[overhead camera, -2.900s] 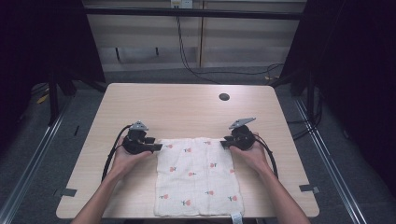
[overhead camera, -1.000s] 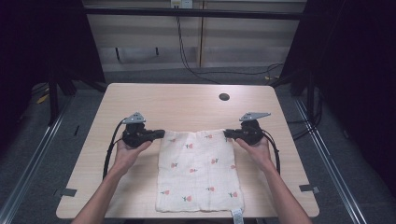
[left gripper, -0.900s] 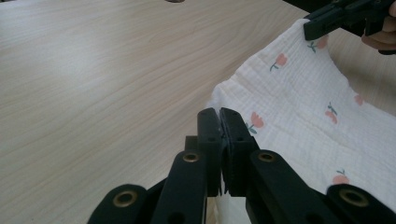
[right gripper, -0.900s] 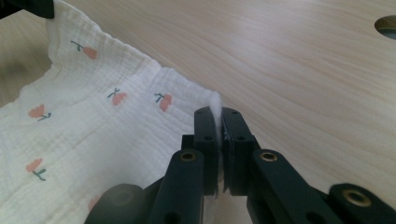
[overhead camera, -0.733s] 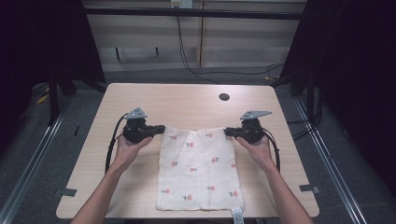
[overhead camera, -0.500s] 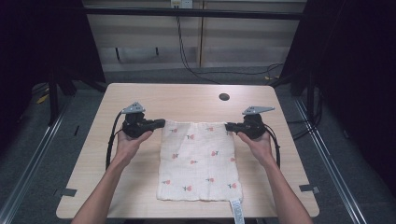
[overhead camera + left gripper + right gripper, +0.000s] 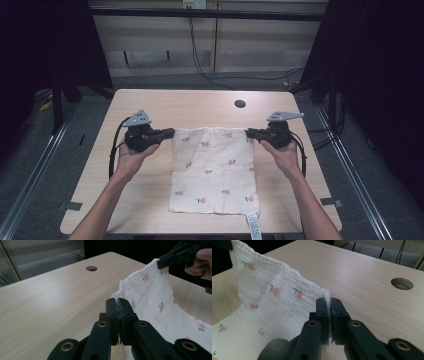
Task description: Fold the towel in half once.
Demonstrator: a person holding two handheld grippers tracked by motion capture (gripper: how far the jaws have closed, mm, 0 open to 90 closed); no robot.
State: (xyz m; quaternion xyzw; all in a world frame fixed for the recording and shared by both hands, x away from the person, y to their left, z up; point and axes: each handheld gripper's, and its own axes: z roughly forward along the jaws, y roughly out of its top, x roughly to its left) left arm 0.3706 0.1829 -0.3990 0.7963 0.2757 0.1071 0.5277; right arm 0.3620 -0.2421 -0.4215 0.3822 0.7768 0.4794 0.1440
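Fingers [image 7: 117, 312] of your left gripper [image 7: 167, 133] clamped on far-left corner of white floral cloth [image 7: 214, 167]; your right gripper [image 7: 250, 133] pinches far-right corner. Far edge lifted, taut between them; near part lies on wooden table [image 7: 190, 107]. Cable hole [image 7: 240, 104] beyond.

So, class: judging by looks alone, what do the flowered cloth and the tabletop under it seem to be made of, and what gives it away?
Cloth: probably a soft, matt cotton gauze or muslin. It has a fine crinkled, ribbed weave, drapes limply where lifted, and carries small printed red flowers.
Tabletop: looks like light wood-grain laminate or veneer rather than solid wood. The grain is pale and even, with a smooth, faintly glossy surface and a round cable hole.
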